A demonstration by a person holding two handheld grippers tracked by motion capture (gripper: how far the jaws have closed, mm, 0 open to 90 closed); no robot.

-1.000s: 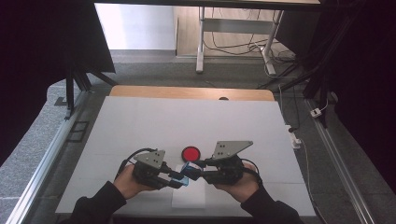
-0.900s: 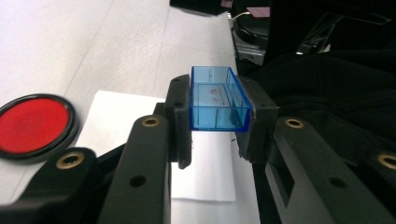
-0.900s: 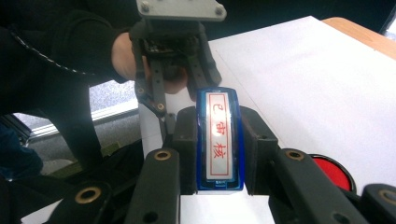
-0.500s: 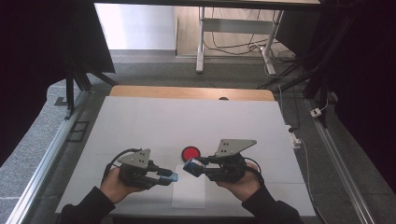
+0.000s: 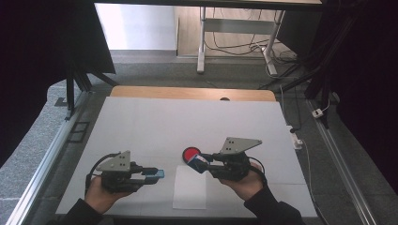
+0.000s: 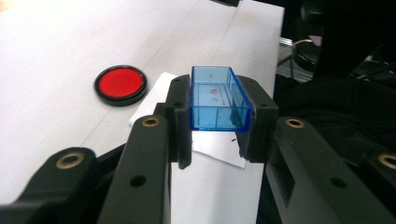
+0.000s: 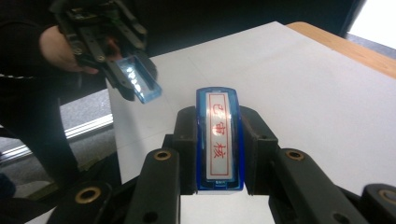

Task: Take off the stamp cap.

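Left claw clamps blue cap; right claw clamps stamp.

Right gripper is clamped on a blue stamp with red characters; far left, the left gripper holds a clear blue cap over the white table.

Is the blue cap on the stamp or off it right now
Off. The left gripper holds the empty blue cap; the right gripper holds the stamp apart from it.
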